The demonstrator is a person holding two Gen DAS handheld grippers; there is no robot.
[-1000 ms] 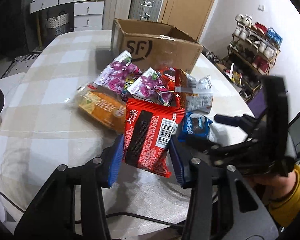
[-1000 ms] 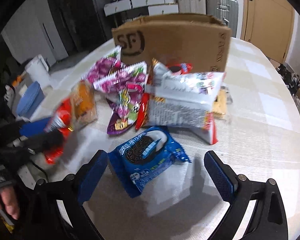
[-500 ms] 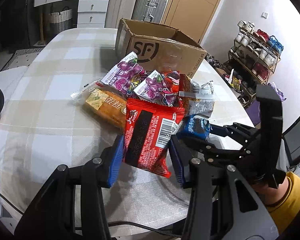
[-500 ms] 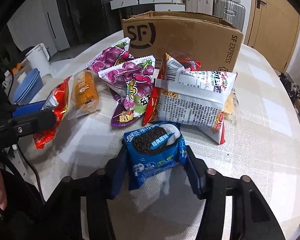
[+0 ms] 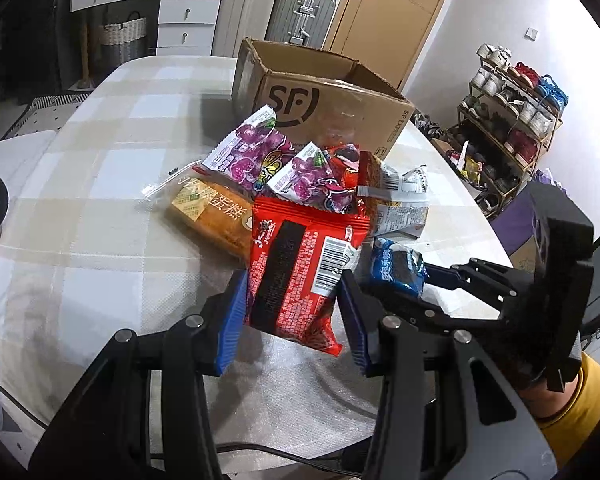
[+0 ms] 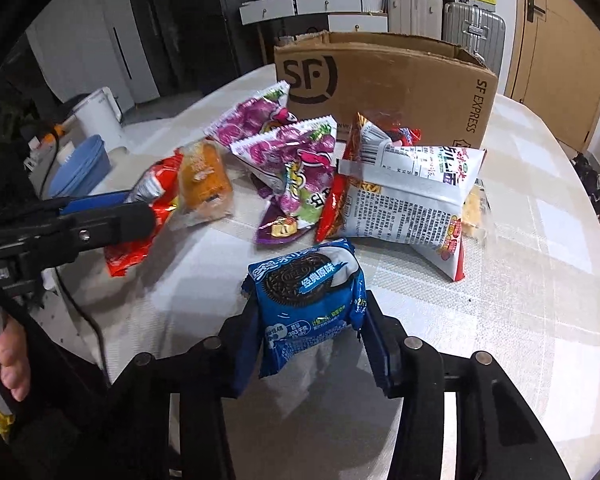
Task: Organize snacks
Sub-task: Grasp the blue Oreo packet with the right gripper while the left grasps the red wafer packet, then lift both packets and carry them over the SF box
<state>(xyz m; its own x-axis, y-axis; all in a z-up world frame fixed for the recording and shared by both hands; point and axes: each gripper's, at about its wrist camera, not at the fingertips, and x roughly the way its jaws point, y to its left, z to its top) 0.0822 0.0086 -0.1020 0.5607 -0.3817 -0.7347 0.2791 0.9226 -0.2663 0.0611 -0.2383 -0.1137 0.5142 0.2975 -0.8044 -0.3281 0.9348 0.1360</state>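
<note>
Left claw: your blue pads pinch the lower end of the red snack packet, low centre of the left wrist view, the packet raised off the desk and leaning toward the pile.

Right claw: pressed onto the blue Oreo pack, low centre of the right wrist view; in the left wrist view the same pack appears at centre right, just beside the red packet's barcode edge.

Beyond the claws, middle of both frames, a heap on the checked desk cloth:
- orange cake in clear wrap, left of the red packet, touching it.
- two purple grape candy bags, overlapping, one partly on the other.
- white and red noodle-snack bag, right of the purple bags, its printed back facing you.

Behind the heap, upper centre: open cardboard SF box, flaps up, standing just beside the rearmost purple bag.

Farthest: grey suitcases and white drawers at the top, shoe rack at the right edge of the left wrist view; blue bowls at the left edge of the right wrist view.
</note>
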